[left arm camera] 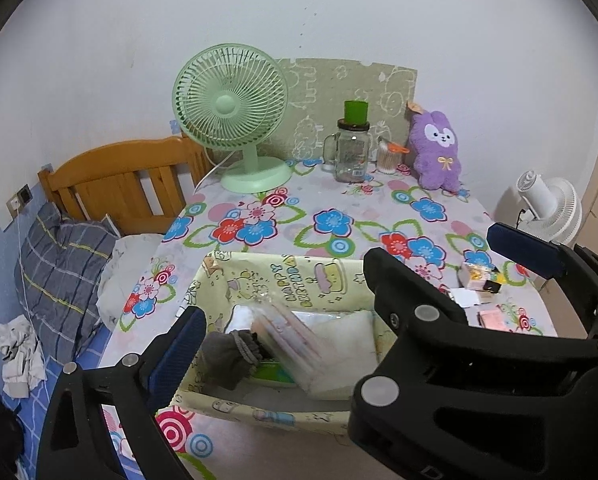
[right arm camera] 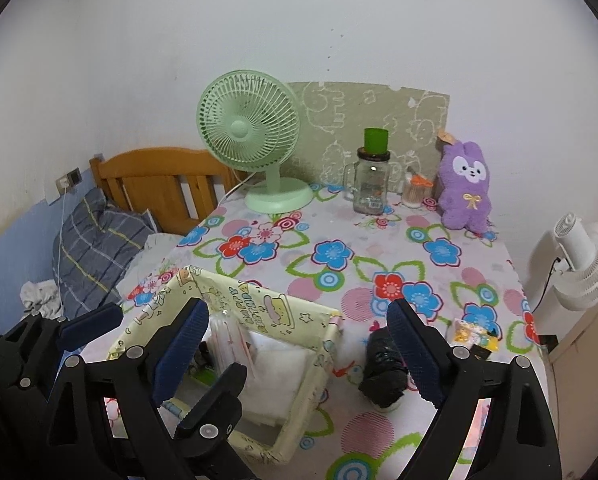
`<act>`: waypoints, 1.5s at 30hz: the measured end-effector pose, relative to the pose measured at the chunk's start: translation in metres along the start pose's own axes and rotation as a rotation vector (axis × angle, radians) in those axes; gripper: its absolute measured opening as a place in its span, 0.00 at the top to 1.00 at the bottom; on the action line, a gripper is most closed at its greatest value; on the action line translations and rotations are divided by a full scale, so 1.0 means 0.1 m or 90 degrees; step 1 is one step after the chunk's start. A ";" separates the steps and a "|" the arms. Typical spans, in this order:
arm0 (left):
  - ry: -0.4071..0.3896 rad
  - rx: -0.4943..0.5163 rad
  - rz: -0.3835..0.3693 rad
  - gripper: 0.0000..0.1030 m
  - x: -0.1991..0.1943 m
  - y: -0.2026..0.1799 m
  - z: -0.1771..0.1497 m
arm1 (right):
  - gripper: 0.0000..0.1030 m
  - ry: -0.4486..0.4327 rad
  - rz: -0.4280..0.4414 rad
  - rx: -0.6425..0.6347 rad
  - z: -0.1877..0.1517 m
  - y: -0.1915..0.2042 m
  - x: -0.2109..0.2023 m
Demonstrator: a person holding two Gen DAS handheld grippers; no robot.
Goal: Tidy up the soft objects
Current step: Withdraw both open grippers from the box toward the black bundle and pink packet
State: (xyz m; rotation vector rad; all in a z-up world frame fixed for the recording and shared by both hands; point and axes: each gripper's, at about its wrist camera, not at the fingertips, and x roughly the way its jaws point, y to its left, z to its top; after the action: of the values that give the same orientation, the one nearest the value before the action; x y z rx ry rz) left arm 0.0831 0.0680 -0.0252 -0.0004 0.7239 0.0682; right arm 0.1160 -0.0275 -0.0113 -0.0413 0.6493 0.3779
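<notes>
A pale yellow cartoon-print storage box [left arm camera: 283, 276] [right arm camera: 259, 304] sits on the flowered table near its front edge. Inside it lie a white soft pad [left arm camera: 339, 344] [right arm camera: 275, 376], a grey drawstring pouch [left arm camera: 231, 356] and a blurred clear packet [left arm camera: 287, 332]. My left gripper [left arm camera: 339, 288] is open and empty above the box. My right gripper [right arm camera: 299, 344] is open and empty over the box's right wall. A black rolled soft bundle [right arm camera: 381, 376] lies on the table just right of the box, by the right finger. A purple plush rabbit [left arm camera: 437, 148] [right arm camera: 465, 196] stands at the table's far right.
A green desk fan [left arm camera: 235, 116] [right arm camera: 255, 140], a glass jar with green cup [left arm camera: 353, 148] [right arm camera: 373, 176] and a cotton-swab pot [left arm camera: 389, 158] stand at the back. Small packets [left arm camera: 479, 280] [right arm camera: 475, 338] lie at the right edge. A bed with pillow [left arm camera: 63, 272] is left; a white fan [right arm camera: 583, 264] is right.
</notes>
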 end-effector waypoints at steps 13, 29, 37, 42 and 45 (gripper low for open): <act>-0.025 0.009 -0.007 0.01 -0.24 -0.31 0.01 | 0.10 -0.020 -0.021 0.010 -0.02 -0.26 -0.35; -0.028 0.036 -0.037 0.00 -0.30 -0.82 -0.05 | 0.10 -0.035 -0.059 0.044 -0.21 -0.74 -0.61; -0.026 0.043 -0.072 0.00 -0.24 -1.09 -0.12 | 0.10 -0.040 -0.098 0.061 -0.36 -1.02 -0.68; -0.016 0.047 -0.093 0.00 -0.15 -1.26 -0.16 | 0.10 -0.030 -0.117 0.073 -0.45 -1.18 -0.67; -0.018 0.044 -0.101 0.00 -0.13 -1.32 -0.18 | 0.10 -0.029 -0.116 0.081 -0.49 -1.26 -0.67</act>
State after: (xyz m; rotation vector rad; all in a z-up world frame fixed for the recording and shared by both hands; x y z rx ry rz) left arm 0.0700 -0.0652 -0.0329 0.0087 0.6959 -0.1081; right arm 0.0837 -0.1739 -0.0202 0.0297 0.6174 0.1604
